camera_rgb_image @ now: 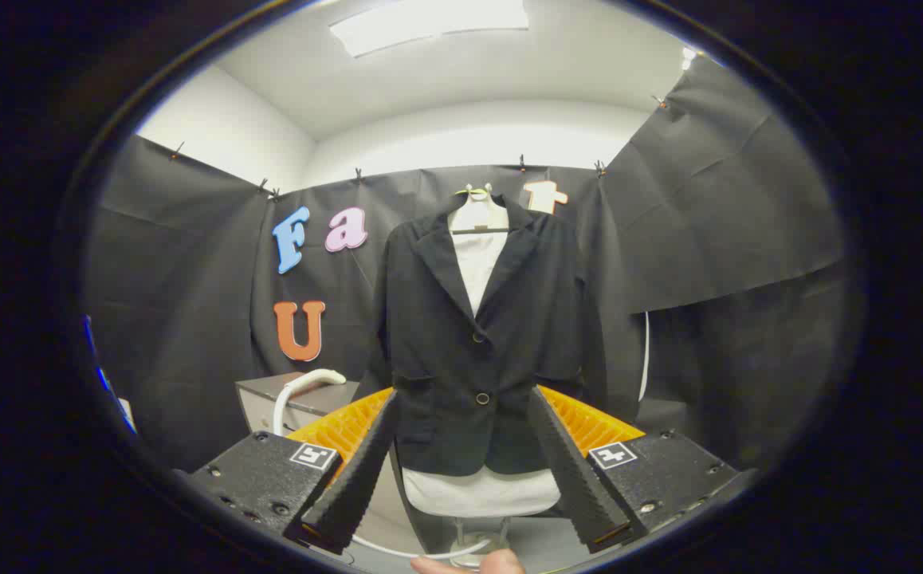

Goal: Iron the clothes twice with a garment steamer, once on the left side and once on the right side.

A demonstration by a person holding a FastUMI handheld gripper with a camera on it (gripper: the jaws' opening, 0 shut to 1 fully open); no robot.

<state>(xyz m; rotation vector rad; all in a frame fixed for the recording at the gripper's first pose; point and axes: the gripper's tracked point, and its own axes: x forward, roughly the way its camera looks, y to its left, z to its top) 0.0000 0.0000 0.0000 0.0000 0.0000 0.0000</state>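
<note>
Gripper (465,462): fingers spread wide apart, nothing pressed between them.
Jacket (473,343): black, buttoned, hanging on a white form straight ahead, beyond the fingertips and framed by them.
Form's hem (481,490): white cloth showing below the jacket, between the fingers.
Hose (302,391): white, curving up beside a grey cabinet (270,402), left of the jacket.
Hand (469,564): possibly a fingertip, low between the fingers; too cropped to be sure.

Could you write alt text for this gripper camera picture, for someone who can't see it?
A black blazer over a white top hangs on a stand beyond the open gripper, whose two dark ribbed fingers frame its hem. A white hose curves up beside a grey cabinet, against black cloth walls.
</note>
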